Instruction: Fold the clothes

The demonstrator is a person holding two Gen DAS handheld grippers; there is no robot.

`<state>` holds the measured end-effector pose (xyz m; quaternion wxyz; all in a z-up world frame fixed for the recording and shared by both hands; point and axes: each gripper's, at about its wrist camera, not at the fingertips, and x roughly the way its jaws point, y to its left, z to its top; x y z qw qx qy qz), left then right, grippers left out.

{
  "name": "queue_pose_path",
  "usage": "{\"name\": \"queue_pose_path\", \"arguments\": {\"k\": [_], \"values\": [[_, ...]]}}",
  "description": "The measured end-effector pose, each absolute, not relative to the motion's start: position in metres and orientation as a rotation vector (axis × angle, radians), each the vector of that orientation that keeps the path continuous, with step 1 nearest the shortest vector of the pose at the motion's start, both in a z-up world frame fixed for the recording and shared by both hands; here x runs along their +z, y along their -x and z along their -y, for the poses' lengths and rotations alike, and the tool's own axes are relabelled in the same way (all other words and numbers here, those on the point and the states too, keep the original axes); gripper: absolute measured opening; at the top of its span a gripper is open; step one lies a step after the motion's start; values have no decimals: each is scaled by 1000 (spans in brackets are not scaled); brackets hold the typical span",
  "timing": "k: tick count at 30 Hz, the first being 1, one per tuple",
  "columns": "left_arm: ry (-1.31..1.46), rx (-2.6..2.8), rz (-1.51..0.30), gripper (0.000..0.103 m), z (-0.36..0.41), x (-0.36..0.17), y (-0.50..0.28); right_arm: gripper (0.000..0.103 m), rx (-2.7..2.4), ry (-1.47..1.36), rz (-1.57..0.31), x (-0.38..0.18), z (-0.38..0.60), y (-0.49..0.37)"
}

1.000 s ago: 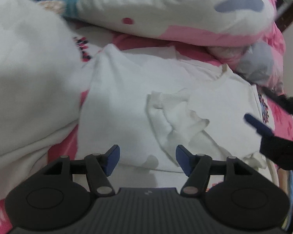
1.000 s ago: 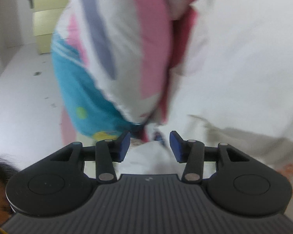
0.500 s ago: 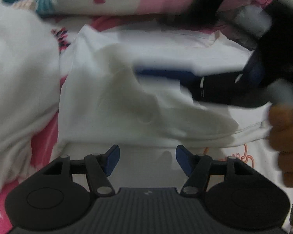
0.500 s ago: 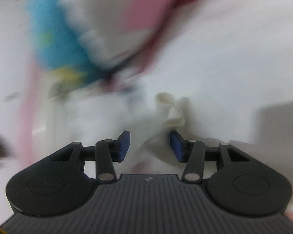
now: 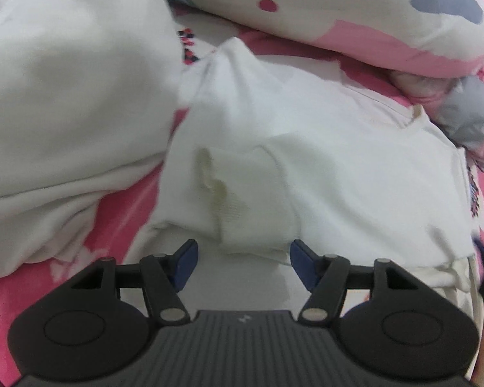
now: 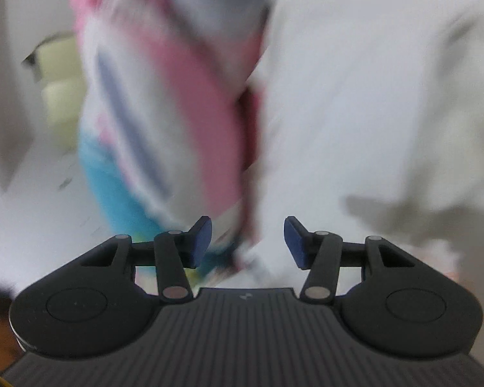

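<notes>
White garment (image 5: pixel 338 167) lies spread mid-frame on the pink patterned bed sheet (image 5: pixel 126 213), one sleeve (image 5: pixel 248 203) folded across its lower part, cuff yellowed. Left claw (image 5: pixel 243 259) apart, nothing between, just over the garment's near edge. Second white bundle (image 5: pixel 64 96) upper left. Right view badly smeared: right claw (image 6: pixel 247 242) opening, seemingly empty. Patterned quilt (image 5: pixel 355 13) along top; pale floor (image 6: pixel 32 225), yellowish cabinet (image 6: pixel 61 96) at left.

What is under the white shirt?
The white shirt lies on a pink patterned bedsheet, which shows around its edges. Whatever lies beneath the shirt's middle is covered.
</notes>
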<state>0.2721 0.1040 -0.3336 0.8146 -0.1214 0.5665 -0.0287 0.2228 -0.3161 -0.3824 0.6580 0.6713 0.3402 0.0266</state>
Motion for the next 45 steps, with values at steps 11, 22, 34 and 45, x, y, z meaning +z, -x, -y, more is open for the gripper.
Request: {"name": "queue_pose_path", "arguments": {"k": [11,22,34,45], "values": [[234,-13,-1185,38,-96,-337,-284,45,-246,-1318,-769,-379,379,-209],[246,19,-1168,24,-92,-338,-281,35,-166,-314,-1006,-346,345,-239],[212,43,-1116,11,-82,-331,-267,6,-137,-53,-991,-364,342,-238],[91,-13,-1113,19,-77,-333,-259,40,-239,-74,-1105,-360,351,-232]]}}
